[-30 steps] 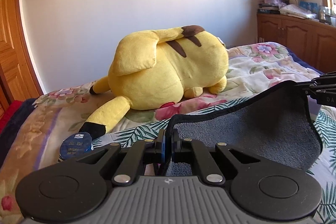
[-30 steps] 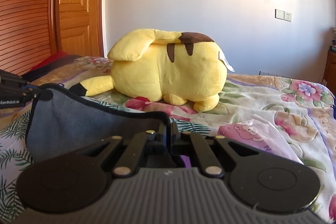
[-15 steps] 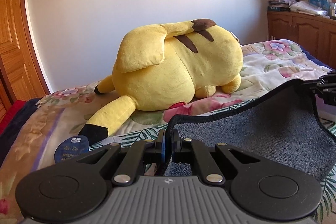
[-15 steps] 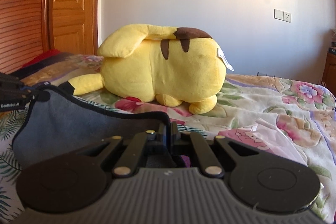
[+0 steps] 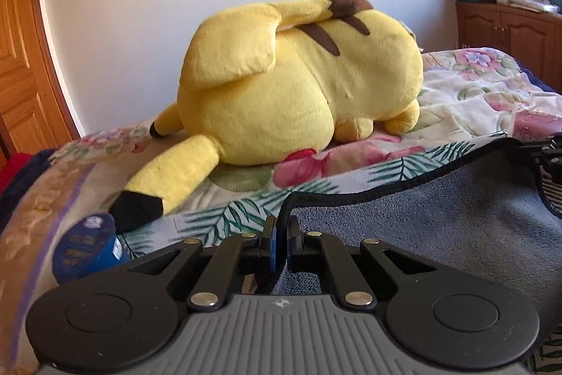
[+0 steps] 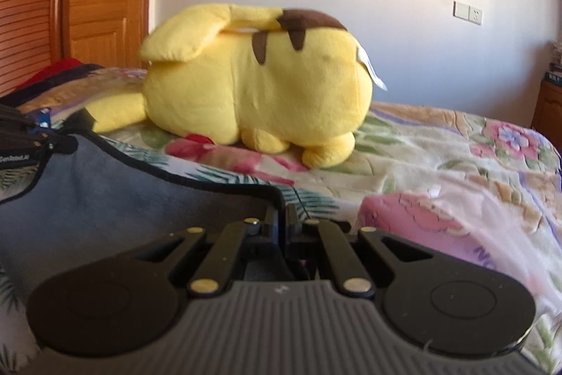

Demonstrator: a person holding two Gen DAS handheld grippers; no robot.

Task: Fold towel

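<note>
While both hand-held grippers pinch its corners, towel spans L–R w/ edge sagging.

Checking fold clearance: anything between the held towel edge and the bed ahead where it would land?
Possibly. The plush lies just beyond the towel, and a blue bottle sits ahead-left of the left gripper. The right gripper also holds the edge.

Ahead, the yellow plush blocks the bed — open quilt to its right.
</note>
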